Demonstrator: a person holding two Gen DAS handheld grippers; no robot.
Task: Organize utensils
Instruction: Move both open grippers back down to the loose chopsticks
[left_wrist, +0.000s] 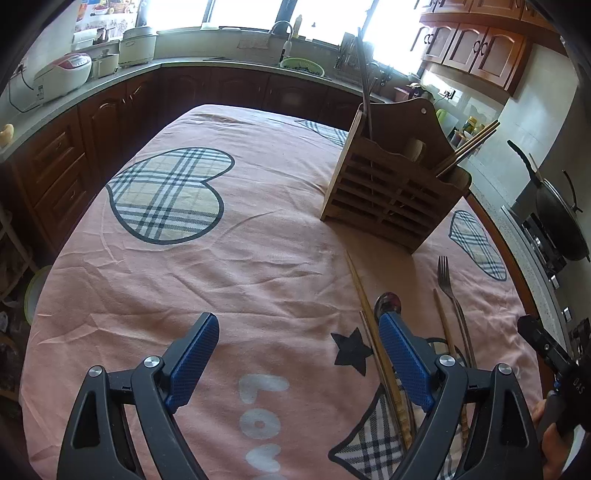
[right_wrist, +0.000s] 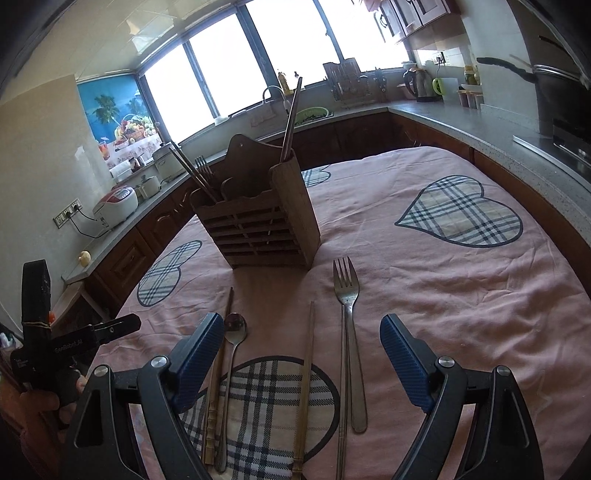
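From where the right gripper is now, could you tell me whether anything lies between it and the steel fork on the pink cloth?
Nothing visible does. The open right gripper hovers over the utensils; the steel fork lies flat between its fingers' lines, a thin metal chopstick right beside it. The slatted wooden utensil holder stands beyond, with bare cloth between.

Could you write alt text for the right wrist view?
Open right gripper hovers above a fork, spoon and chopsticks on a pink cloth, before a wooden utensil holder in a kitchen.
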